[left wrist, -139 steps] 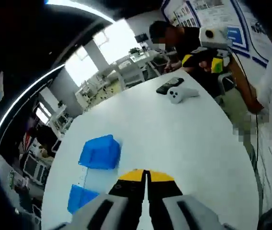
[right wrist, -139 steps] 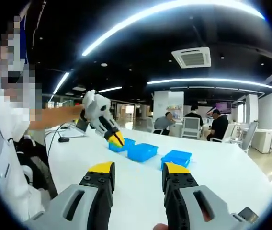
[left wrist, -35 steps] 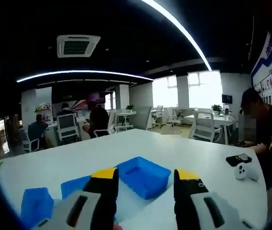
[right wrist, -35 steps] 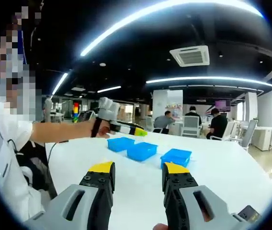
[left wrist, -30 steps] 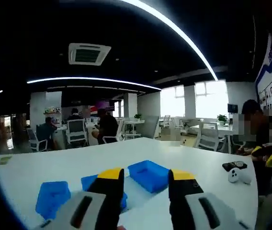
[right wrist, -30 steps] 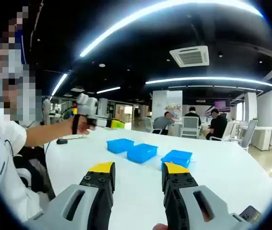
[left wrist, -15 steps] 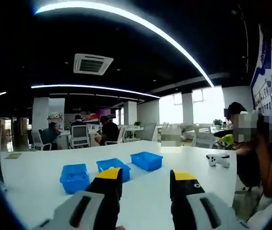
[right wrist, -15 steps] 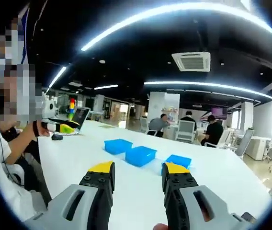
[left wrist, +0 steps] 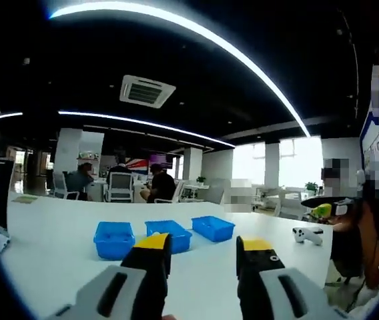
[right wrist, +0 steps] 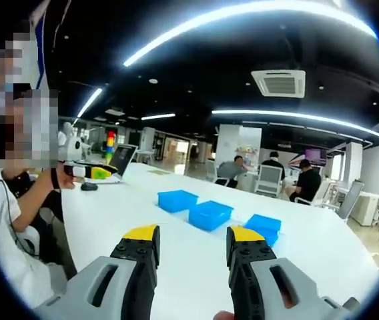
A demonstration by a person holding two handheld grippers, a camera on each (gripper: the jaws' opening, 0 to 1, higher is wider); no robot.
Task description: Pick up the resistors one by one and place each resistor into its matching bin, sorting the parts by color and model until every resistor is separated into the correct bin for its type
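Three blue bins stand in a row on the white table point(left wrist: 56, 260): one on the left point(left wrist: 114, 239), one in the middle point(left wrist: 168, 233), one on the right point(left wrist: 213, 227). My left gripper point(left wrist: 203, 248) hovers well short of them, open, with nothing between its yellow-tipped jaws. In the right gripper view the same bins point(right wrist: 178, 200) point(right wrist: 210, 215) point(right wrist: 264, 227) lie ahead of my right gripper point(right wrist: 193, 240), which is open and holds nothing. The left gripper point(right wrist: 91, 173) appears at the far left there, held in a hand. The right gripper point(left wrist: 321, 211) shows at the right edge of the left gripper view.
A white controller point(left wrist: 307, 235) lies on the table at the right. A laptop point(right wrist: 119, 162) and a dark mouse point(right wrist: 89, 187) sit near the table's far left. Seated people and office chairs are behind the table. The person's white sleeve point(right wrist: 6, 220) is at the left.
The left gripper, shut 4.6 s ago, now stands open and has drawn back from the bins toward the person. The right gripper view has shifted only slightly; its jaws stay open.
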